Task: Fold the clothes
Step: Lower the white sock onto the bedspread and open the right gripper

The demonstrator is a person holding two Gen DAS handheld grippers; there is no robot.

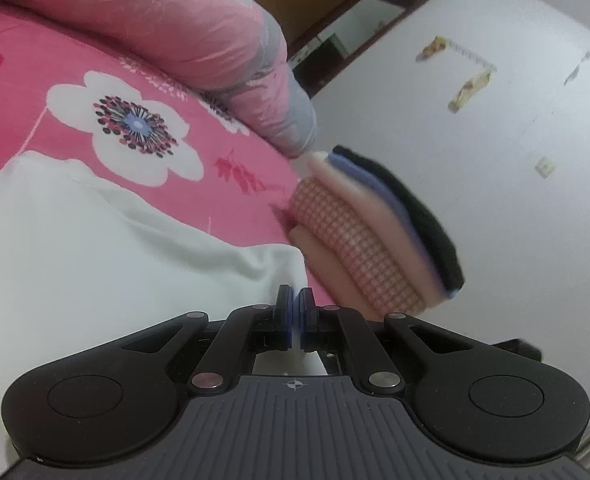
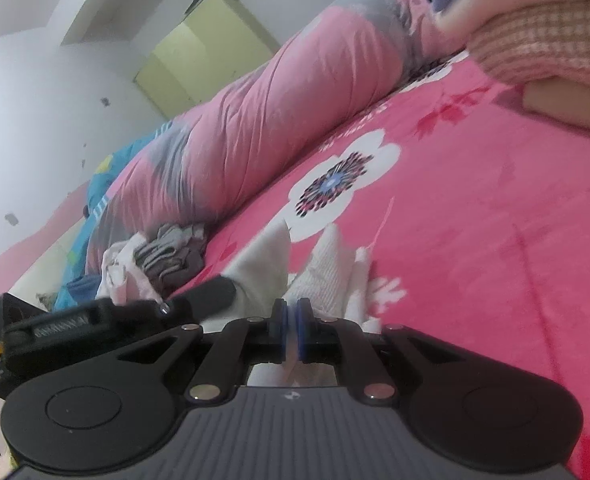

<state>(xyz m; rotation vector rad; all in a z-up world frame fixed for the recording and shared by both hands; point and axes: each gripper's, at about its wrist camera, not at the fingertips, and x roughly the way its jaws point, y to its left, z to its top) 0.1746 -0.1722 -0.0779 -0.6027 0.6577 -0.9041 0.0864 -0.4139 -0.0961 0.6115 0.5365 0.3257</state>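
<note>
Both grippers are clamped down on the same white garment right now. In the left wrist view, the left gripper sits at bottom centre with its blue pads pinched together on a thin edge of the white fabric, and the rest of the cloth spreads out over the lower left of the frame across the pink flowered bedsheet. In the right wrist view, the right gripper is pinched nearly shut too, with bunched white cloth poking up just above its fingers at centre (looks ribbed on one bit).

A stack of folded clothes sits right of centre in the left view, checked pink at the bottom, blue and black on top. A rolled pink and grey quilt runs diagonally through the right view, with a little heap of unfolded clothes at lower left beside it.
</note>
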